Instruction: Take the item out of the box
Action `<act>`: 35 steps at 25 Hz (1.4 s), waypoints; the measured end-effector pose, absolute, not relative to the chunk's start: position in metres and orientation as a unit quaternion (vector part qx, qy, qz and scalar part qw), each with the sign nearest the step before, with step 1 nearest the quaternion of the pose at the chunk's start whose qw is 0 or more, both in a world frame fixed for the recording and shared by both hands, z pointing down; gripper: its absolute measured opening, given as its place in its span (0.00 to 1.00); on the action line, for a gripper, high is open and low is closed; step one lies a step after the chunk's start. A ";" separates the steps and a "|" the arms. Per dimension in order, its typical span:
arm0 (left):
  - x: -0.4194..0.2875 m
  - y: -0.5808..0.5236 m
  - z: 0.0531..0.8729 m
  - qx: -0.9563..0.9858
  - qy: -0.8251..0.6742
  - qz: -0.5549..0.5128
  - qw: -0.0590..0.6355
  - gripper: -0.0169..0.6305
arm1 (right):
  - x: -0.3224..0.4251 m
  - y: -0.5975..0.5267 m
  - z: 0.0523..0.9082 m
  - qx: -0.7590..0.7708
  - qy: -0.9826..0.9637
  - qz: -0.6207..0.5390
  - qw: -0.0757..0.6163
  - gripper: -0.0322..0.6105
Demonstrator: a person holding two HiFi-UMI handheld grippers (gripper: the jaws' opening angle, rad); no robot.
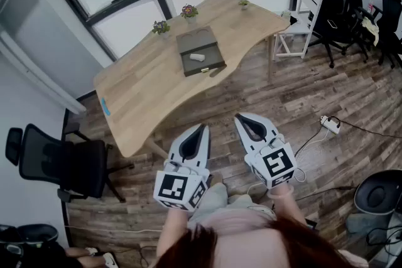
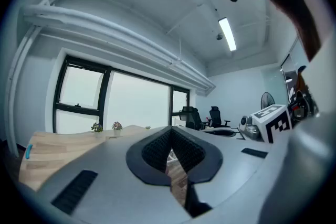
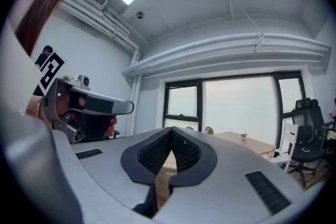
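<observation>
A flat dark grey box lies open on the wooden table, far ahead of me in the head view. A small white item rests inside it. My left gripper and right gripper are held close to my body above the floor, well short of the table. Both are shut, tips together, with nothing between them. In the left gripper view the left gripper points level toward the windows, and the right gripper does the same in its own view. The box shows in neither gripper view.
Three small potted plants stand along the table's far edge. A black office chair is at the left, a white chair and more black chairs at the right. A power strip and cables lie on the wooden floor.
</observation>
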State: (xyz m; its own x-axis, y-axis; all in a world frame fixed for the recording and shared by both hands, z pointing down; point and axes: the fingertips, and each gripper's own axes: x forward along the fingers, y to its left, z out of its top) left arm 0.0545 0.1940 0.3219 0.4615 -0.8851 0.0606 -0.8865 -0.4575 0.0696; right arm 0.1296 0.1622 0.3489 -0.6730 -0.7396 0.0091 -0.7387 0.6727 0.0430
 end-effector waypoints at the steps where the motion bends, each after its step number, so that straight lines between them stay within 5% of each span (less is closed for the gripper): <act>1: 0.055 0.194 0.323 0.854 -0.519 0.008 0.046 0.03 | 0.131 0.162 0.351 0.406 -0.914 -0.017 0.011 0.05; 35: 0.019 0.102 0.347 0.856 -0.514 0.023 0.049 0.03 | 0.108 0.066 0.373 0.429 -0.903 -0.005 0.013 0.05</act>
State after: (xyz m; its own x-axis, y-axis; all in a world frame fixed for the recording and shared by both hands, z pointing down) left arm 0.0194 0.1024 0.3472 0.4714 -0.8773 0.0897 -0.8818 -0.4678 0.0594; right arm 0.1082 0.0664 0.3730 -0.6322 -0.7746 0.0192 -0.7743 0.6325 0.0203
